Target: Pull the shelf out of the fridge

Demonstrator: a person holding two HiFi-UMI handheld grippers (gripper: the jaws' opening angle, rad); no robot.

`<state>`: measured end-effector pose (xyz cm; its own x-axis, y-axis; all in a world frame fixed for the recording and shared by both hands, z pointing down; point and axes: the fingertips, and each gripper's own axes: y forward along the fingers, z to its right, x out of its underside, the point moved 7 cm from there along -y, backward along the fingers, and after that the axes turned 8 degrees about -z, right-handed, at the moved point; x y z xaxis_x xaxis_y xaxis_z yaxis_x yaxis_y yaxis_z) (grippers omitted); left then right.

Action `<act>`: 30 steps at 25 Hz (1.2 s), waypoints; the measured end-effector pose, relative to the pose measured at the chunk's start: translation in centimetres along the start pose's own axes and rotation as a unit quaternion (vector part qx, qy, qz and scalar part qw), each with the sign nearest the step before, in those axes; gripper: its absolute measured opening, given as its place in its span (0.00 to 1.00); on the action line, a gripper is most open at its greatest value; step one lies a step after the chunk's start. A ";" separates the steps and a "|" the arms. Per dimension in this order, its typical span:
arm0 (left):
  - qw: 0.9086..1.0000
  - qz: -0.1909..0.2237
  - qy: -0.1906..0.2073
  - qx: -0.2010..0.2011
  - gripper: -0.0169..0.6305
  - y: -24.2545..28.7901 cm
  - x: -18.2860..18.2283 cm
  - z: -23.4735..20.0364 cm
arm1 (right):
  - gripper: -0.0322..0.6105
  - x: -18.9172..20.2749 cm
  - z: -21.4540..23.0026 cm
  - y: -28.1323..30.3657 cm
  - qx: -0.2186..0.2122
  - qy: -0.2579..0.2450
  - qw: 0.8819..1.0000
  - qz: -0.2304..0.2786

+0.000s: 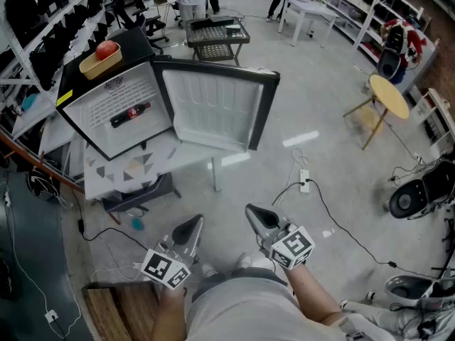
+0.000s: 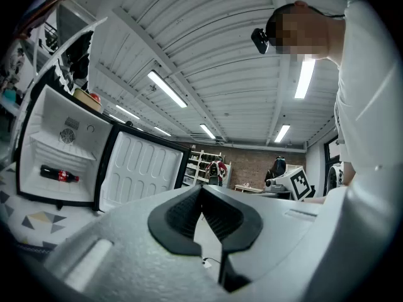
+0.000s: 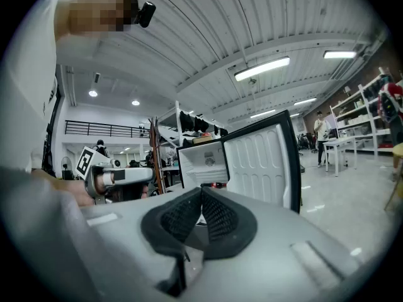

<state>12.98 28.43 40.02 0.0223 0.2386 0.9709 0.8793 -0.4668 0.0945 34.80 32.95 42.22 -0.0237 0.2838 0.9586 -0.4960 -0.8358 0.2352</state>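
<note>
A small black fridge (image 1: pixel 114 112) stands on a low table with its door (image 1: pixel 213 109) swung open to the right. Its white shelf (image 1: pixel 117 98) sits across the upper part of the interior. A cola bottle (image 1: pixel 130 114) lies below it. My left gripper (image 1: pixel 193 224) and right gripper (image 1: pixel 254 213) hover side by side near my body, well short of the fridge, both shut and empty. In the left gripper view, the shelf (image 2: pixel 56 148) and the bottle (image 2: pixel 60 175) lie far beyond the left gripper (image 2: pixel 201 190). The right gripper (image 3: pixel 201 190) points at the fridge (image 3: pixel 201 162).
A yellow tray with a red apple (image 1: pixel 106 49) rests on the fridge top. The patterned table (image 1: pixel 142 165) carries the fridge. A power strip (image 1: pixel 304 183) and cables trail over the floor. A round yellow side table (image 1: pixel 389 94) stands to the right, and a cart (image 1: pixel 217 38) behind.
</note>
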 end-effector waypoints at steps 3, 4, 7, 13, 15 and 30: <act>1.000 -0.009 0.004 -0.004 0.04 -1.2 -0.1 -0.9 | 0.05 -0.2 -1.3 1.0 0.001 -0.002 1.000 -0.005; 1.000 -0.011 0.003 -0.005 0.04 -1.7 -0.1 -1.2 | 0.05 -0.4 -1.8 1.4 0.000 -0.003 1.000 -0.006; 1.000 -0.011 -0.001 -0.006 0.04 -2.9 -0.2 -2.2 | 0.05 -0.8 -3.1 2.7 -0.005 -0.010 1.000 -0.011; 1.000 -0.008 0.007 -0.017 0.04 -6.2 -0.4 -4.9 | 0.05 -1.6 -5.9 5.5 -0.004 -0.012 1.000 -0.005; 1.000 -0.005 0.006 -0.027 0.04 -7.8 -0.3 -6.3 | 0.05 -1.7 -7.0 6.8 -0.005 -0.012 1.000 -0.006; 0.992 0.000 -0.007 -0.126 0.04 -14.1 0.4 -15.1 | 0.05 -1.2 -10.3 17.8 -0.064 -0.018 0.997 -0.033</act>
<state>-6.61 22.25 42.40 0.0295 0.2492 0.9680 0.7324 -0.6644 0.1487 17.01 22.54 43.57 0.0414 0.3170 0.9475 -0.6028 -0.7484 0.2767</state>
